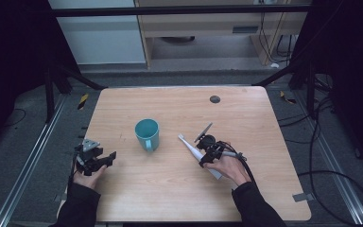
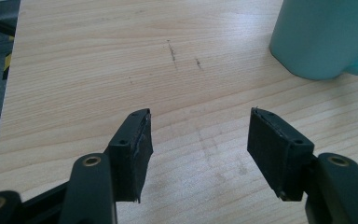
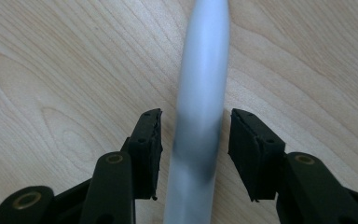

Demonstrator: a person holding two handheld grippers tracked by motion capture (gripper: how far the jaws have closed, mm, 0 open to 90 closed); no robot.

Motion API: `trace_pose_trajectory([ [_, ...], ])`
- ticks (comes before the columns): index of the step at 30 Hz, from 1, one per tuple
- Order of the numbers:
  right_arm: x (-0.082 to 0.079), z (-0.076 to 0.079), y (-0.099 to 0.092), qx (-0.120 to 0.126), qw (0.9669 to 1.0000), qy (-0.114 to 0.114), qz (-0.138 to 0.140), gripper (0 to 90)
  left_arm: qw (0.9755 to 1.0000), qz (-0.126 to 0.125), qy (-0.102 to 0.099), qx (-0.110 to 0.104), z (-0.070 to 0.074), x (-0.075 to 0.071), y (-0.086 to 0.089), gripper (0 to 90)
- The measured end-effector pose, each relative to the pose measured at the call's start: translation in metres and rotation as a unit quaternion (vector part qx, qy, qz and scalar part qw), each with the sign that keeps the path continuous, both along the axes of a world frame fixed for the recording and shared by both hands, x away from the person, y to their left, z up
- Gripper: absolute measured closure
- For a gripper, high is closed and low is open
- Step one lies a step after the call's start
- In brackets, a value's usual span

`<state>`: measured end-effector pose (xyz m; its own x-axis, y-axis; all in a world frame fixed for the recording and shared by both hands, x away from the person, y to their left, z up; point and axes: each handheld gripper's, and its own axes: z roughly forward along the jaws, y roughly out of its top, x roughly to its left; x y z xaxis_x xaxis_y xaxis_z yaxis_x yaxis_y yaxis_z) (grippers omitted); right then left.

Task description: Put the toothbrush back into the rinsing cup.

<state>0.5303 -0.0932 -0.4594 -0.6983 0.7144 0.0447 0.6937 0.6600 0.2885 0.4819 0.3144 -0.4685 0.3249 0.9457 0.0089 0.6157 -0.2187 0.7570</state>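
While the right gripper (image 1: pixel 207 152) straddles the electric toothbrush (image 3: pixel 200 112) lying right of the teal mug (image 1: pixel 147 134), fingers spread, not yet clenched, closing seems next; left gripper (image 1: pixel 94 158) idles, released.

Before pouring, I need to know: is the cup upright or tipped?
Upright: the cup stands on its base, its round mouth facing up.

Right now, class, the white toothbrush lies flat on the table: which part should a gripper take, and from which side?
Grip the thick handle of the toothbrush, not its thin brush end, coming from above with the jaws across its width. It lies flat on the table, so only its two long sides are free. The right gripper is already open astride it.
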Motion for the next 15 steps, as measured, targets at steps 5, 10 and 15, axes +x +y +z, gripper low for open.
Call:
trace_pose_trajectory([
  [5,0.0024,-0.0035,0.0005,-0.003,1.0000,0.009,-0.001,58.1,1.0000,0.000,0.000,0.001,-0.0001,0.0000,0.0001,39.6],
  [10,0.0023,-0.0071,0.0011,-0.008,0.9999,0.011,0.001,63.2,1.0000,0.001,0.001,0.001,-0.0004,0.0003,0.0001,39.6],
  [15,0.0030,-0.0086,-0.0007,-0.011,0.9999,0.002,0.012,65.4,1.0000,0.001,0.001,0.001,-0.0003,0.0002,0.0000,39.7],
])
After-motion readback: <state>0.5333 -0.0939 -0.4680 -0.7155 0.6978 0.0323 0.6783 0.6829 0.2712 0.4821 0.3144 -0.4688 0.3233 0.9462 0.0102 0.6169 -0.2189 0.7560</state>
